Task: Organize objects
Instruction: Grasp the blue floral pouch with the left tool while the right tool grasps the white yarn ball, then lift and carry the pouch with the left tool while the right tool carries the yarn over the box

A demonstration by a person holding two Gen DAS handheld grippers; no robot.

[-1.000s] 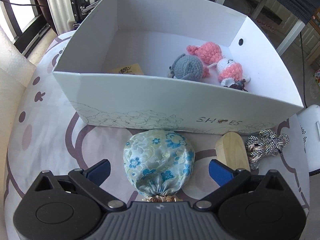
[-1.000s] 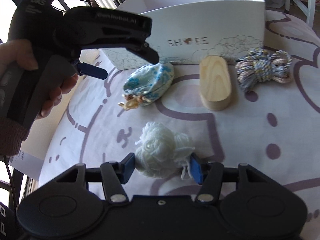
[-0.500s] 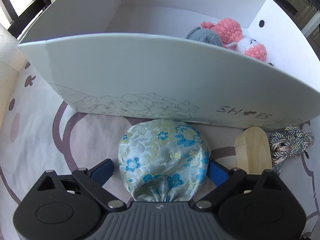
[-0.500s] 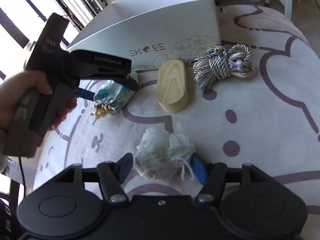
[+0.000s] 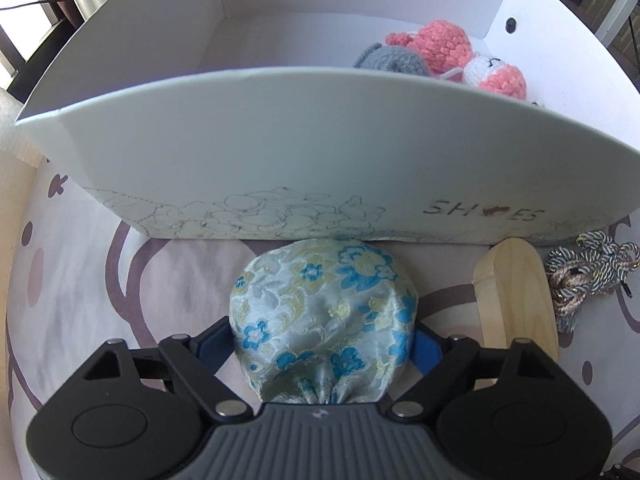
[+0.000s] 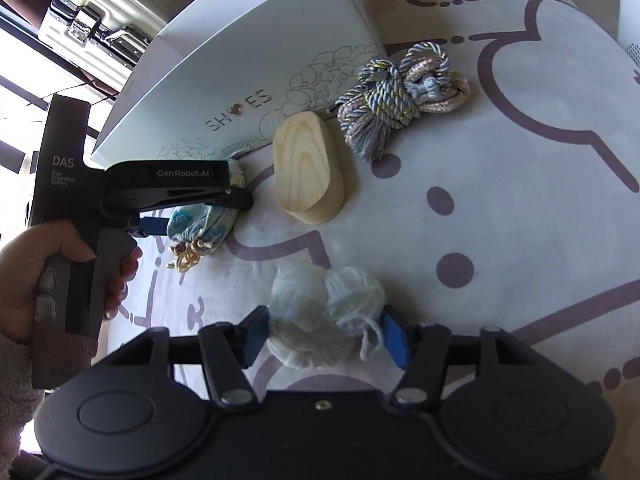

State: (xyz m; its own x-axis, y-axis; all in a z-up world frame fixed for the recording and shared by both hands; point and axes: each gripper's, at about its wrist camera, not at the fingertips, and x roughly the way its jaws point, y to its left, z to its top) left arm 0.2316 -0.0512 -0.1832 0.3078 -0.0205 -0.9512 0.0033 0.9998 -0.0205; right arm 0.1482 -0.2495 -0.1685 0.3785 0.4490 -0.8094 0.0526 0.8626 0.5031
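A pale blue floral pouch [image 5: 320,300] lies on the patterned cloth against the front wall of a white shoe box [image 5: 280,152]. My left gripper [image 5: 320,340] points steeply down over it. Its jaws are closing and both blue pads press on the pouch's sides. From the right wrist view, the left gripper [image 6: 200,216] straddles the pouch [image 6: 208,226], with a hand [image 6: 40,276] on its handle. My right gripper [image 6: 326,332] is closing on a white yarn ball [image 6: 320,312], with a pad against each side.
A wooden block [image 6: 308,168] and a knotted cord bundle [image 6: 400,88] lie to the right of the pouch, by the box [image 6: 240,60]. Pink [image 5: 436,40] and grey [image 5: 392,60] crochet toys sit inside the box. A silver suitcase [image 6: 92,28] stands behind.
The left gripper sank over the pouch and its jaws narrowed from wide open onto it. The right gripper rolled and shifted sideways, its jaws widening, then narrowing again on the yarn.
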